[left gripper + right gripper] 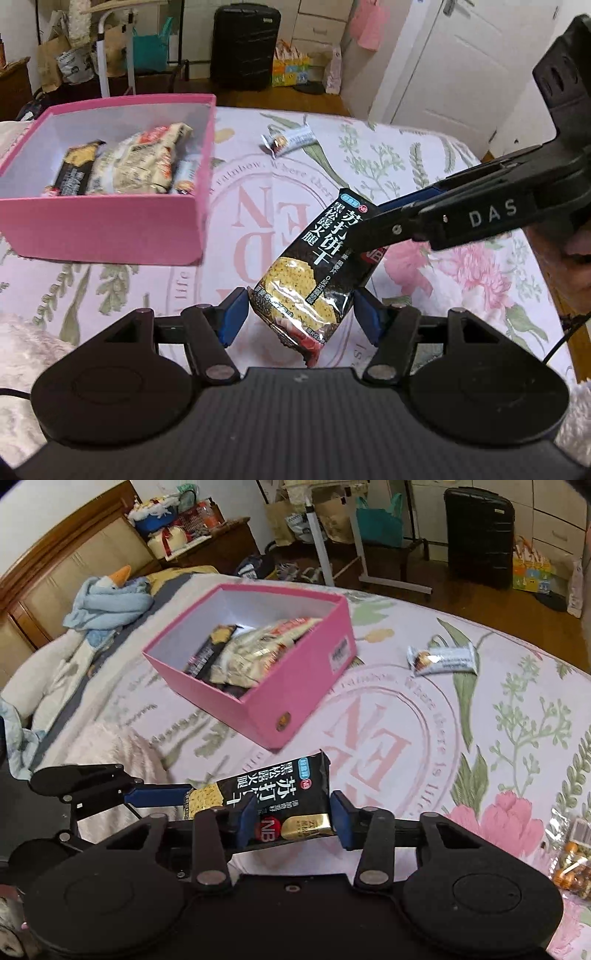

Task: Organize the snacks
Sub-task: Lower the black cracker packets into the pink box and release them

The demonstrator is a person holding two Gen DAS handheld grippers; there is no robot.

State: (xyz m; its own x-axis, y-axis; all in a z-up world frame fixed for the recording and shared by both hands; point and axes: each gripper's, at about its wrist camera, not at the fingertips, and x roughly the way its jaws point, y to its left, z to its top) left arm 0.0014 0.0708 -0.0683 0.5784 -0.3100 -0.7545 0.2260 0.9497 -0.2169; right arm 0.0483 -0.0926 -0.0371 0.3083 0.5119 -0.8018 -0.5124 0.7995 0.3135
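Two tools meet over one black foil cracker packet [317, 266] printed with white characters and a yellow cracker picture, held in the air above a bed covered by a pale floral bedspread [424, 162]. From the left wrist view, the left tool [301, 317] stands about half open, its blue pads on either side of the packet's lower end; the right-hand pad looks to be at the wrapper's edge while the other stands just clear, so whether it presses cannot be told. That same view shows the right tool [364, 225] reaching in from the right, its black fingers closed over the packet's upper end. The right wrist view confirms the hold: the right tool [295, 818] has its blue pads against both sides of the packet [280, 794], near the red and gold printed end, and the left tool's blue pad [159, 797] comes in from the left to the cracker-picture end. An open pink cardboard box [110, 229] with a white inside sits on the bedspread beyond the packet, already holding several wrapped snacks [144, 162]. A small white wrapped bar [288, 140] lies alone on the bedspread past the box. Only the right wrist view shows a clear bag of mixed nuts [572, 853] at the right edge of the bed and a light blue plush toy [110, 598] near the wooden headboard [66, 561].
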